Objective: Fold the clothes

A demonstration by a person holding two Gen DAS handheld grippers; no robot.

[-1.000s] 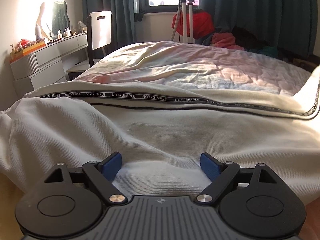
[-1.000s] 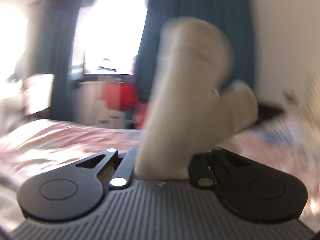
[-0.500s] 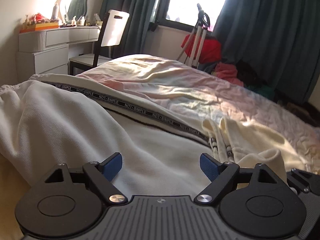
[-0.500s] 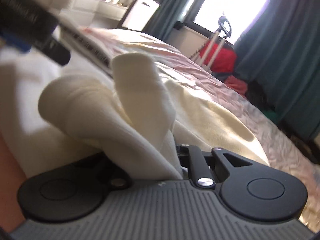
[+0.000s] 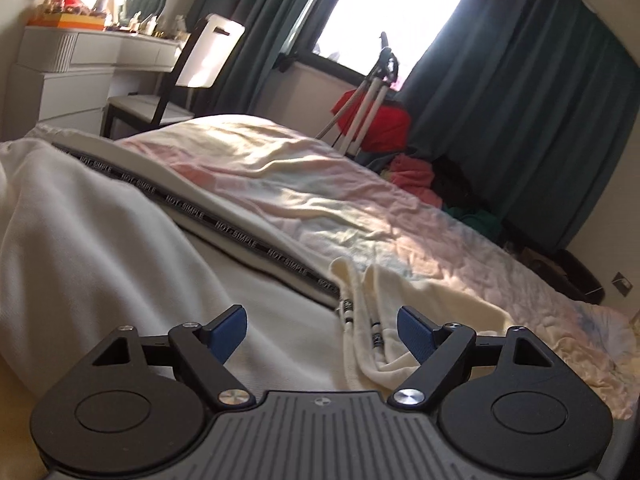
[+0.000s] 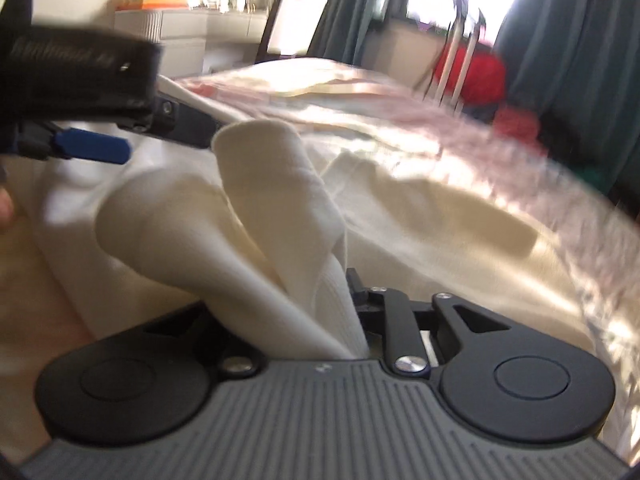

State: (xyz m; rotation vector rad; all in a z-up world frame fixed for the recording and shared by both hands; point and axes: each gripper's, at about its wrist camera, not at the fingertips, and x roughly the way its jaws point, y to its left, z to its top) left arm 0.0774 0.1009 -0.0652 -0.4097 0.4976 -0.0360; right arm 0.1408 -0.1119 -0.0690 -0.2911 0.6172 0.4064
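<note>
The cream-white garment (image 5: 100, 240) carries a black band (image 5: 224, 228) printed with repeating pale "NOT SIMPLE" lettering. Beyond that band the bedspread (image 5: 360, 208) shows soft patches of pink, pale yellow and light blue. Past the bedspread hang dark teal curtains (image 5: 520, 100), with a red heap (image 5: 380, 128) at their foot and a white dresser (image 5: 80, 68) to its left. The left gripper (image 5: 320, 334) has blue pads (image 5: 230, 330) on black fingers; the right gripper (image 6: 320, 300) is black above a ribbed grey body.

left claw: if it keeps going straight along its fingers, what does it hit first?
Probably the cream garment spread on the bed. The left claw is open and low over it, so the cloth ahead, near the black lettered band, likely comes first. Depth is uncertain.
</note>
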